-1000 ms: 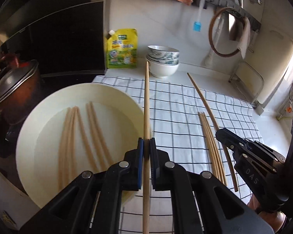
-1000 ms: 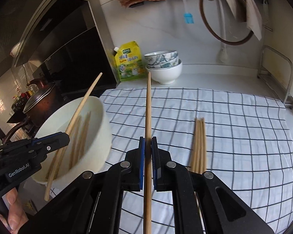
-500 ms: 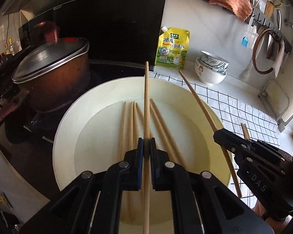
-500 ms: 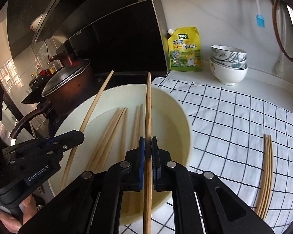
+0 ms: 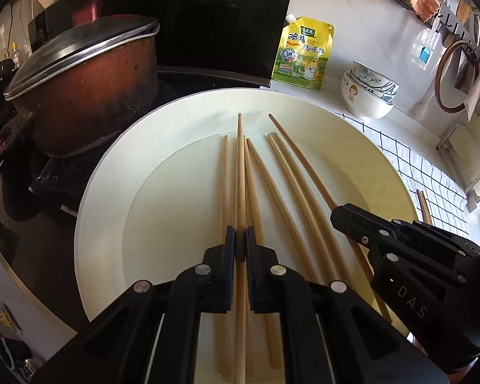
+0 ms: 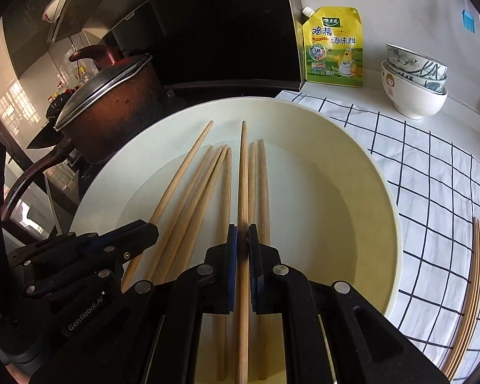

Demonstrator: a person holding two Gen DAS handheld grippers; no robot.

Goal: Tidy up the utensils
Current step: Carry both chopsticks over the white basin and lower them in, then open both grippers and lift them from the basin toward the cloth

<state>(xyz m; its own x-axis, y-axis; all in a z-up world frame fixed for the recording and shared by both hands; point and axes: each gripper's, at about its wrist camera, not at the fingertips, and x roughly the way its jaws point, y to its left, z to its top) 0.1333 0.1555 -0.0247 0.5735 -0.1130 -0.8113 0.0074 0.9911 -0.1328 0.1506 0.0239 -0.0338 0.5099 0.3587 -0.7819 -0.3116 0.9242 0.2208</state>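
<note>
A wide cream basin (image 5: 105, 198) holds several wooden chopsticks (image 5: 224, 192) lying side by side on its bottom. My left gripper (image 5: 240, 233) is shut on one chopstick (image 5: 240, 176), which points forward over the basin's middle. Just to its right, my right gripper (image 5: 336, 216) grips another chopstick (image 5: 299, 156), angled over the basin. In the right wrist view, the right gripper (image 6: 242, 232) is shut on its chopstick (image 6: 243, 176) above the loose ones (image 6: 263, 192). There the left gripper (image 6: 152, 232) sits at the lower left with its stick (image 6: 182, 172).
A lidded brown pot (image 5: 89, 80) stands on the dark stove left of the basin. Behind are a yellow seasoning pouch (image 5: 304, 54) and stacked bowls (image 5: 368, 96). To the right, a checked cloth (image 6: 432, 176) carries a few more chopsticks (image 6: 475, 272).
Both grippers have swung left from above the checked cloth to above the basin and dropped lower. Each still holds its chopstick.
</note>
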